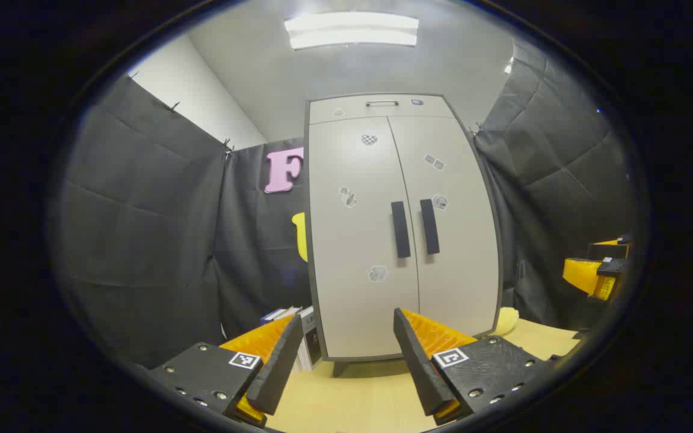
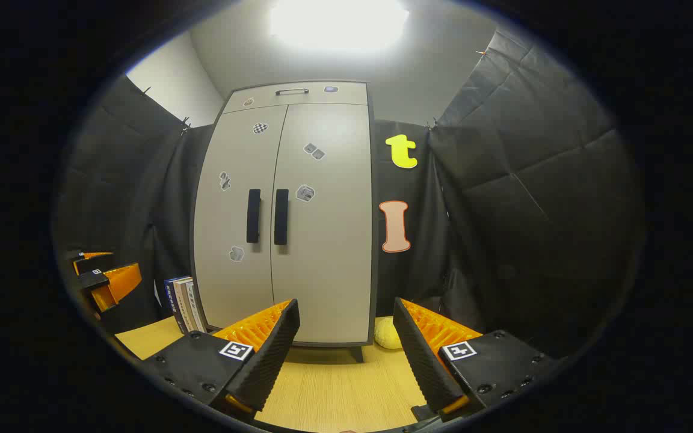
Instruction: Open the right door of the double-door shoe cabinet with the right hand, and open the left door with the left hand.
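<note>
My left gripper (image 1: 346, 343) and right gripper (image 2: 346, 334) both gape wide, holding nothing. The shoe cabinet (image 1: 403, 228) stands far ahead, doors closed.

I count one shoe cabinet (image 1: 403, 228) mid-frame, two doors, two dark handles (image 1: 400, 230), five stickers on the doors, and one yellow lump (image 2: 387, 334) at lower centre.

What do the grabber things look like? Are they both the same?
Yes, they match. The left gripper and the right gripper each have two wedge-shaped fingers: orange ribbed sides, black textured pads facing inward. Each finger sits on a black block with small screws and a little square black-and-white marker.
</note>
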Motion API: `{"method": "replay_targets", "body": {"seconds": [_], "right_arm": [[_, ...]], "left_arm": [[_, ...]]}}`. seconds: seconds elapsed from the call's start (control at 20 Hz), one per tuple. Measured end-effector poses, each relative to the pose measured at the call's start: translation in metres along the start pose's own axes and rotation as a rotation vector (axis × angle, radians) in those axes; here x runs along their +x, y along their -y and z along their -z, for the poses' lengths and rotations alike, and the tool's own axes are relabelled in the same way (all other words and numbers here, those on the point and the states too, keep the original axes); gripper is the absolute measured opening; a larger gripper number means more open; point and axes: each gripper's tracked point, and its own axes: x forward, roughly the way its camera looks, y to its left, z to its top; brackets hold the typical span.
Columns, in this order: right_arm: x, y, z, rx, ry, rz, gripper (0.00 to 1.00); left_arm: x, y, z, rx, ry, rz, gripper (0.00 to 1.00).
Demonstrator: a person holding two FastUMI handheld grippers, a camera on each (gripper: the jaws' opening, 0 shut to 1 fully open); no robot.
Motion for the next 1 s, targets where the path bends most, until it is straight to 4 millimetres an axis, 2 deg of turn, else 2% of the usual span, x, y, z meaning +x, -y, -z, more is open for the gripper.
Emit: {"method": "replay_targets", "body": {"seconds": [0.45,1.0], "right_arm": [[0.008,-0.001,-0.003,-0.002,0.001,0.001,0.96],[0.025,-0.014,-0.002,0.006,-0.007,-0.024,0.98]], "left_arm": [[-0.002,-0.001,-0.006,0.005,0.013,-0.002,0.89],[0.006,-0.009,-0.006,0.011,0.008,-0.017,0.89]]}}
